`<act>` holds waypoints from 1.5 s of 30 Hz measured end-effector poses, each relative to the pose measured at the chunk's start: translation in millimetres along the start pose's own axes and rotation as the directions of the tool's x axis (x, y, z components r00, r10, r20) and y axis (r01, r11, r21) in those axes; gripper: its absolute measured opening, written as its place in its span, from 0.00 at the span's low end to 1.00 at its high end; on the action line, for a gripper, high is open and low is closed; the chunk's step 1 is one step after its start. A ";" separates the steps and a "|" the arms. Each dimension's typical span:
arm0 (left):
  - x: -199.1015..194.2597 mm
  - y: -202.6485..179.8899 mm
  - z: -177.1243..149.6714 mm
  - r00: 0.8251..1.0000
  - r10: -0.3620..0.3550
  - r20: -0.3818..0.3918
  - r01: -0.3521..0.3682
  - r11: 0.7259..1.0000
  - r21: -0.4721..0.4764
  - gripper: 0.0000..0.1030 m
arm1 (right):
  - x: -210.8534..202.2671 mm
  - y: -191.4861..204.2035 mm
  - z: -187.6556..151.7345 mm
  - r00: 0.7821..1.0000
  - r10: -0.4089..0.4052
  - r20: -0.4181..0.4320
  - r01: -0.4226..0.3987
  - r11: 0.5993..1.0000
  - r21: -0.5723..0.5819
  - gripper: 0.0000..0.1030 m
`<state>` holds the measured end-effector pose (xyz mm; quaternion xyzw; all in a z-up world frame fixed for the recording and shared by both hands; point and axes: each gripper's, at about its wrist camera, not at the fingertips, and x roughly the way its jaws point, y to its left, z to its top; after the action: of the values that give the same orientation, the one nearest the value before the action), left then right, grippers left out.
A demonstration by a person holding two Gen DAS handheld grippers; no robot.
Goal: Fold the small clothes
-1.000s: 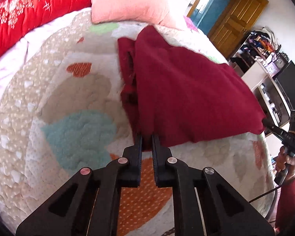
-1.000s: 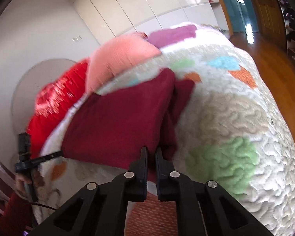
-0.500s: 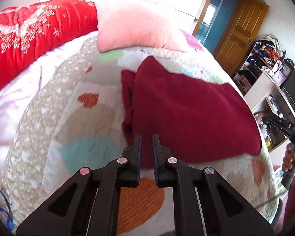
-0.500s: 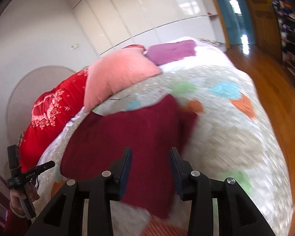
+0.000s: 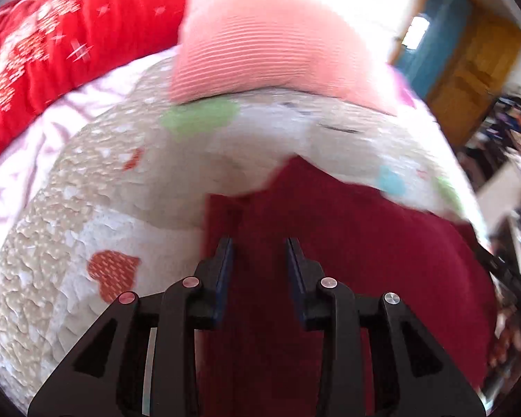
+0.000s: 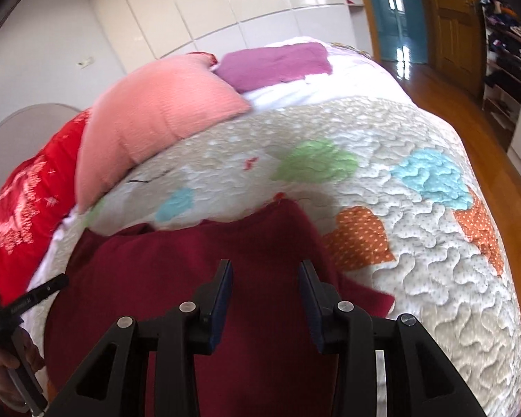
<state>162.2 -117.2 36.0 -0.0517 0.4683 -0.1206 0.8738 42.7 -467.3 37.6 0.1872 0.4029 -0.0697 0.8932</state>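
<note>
A dark red garment (image 5: 347,243) lies folded flat on the quilted bedspread (image 5: 87,208). It also shows in the right wrist view (image 6: 191,253). My left gripper (image 5: 259,246) is open and empty, above the garment near its left edge. My right gripper (image 6: 265,269) is open and empty, above the garment near its right edge. The other gripper's tip shows at the right edge of the left wrist view (image 5: 503,271) and at the left edge of the right wrist view (image 6: 34,299).
A pink pillow (image 6: 156,121), a red blanket (image 5: 52,45) and a purple cloth (image 6: 278,62) lie at the bed's head. Wooden floor (image 6: 486,146) and doors are to the right, with shelves (image 5: 503,139) beyond.
Both grippers have opened and let go of the garment, which now lies folded. Both have moved forward over it; the views have tilted up toward the pillows.
</note>
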 end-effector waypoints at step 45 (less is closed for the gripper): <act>-67.4 33.1 -98.0 0.991 -0.128 0.034 0.130 0.991 -0.038 0.56 | 41.1 222.8 -18.2 0.922 0.325 -0.210 -0.366 0.908 -0.204 0.49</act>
<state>50.3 -65.6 29.1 -0.1011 0.4525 -0.1667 0.8702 118.8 -254.1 58.0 0.1518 0.4440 0.1554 0.8693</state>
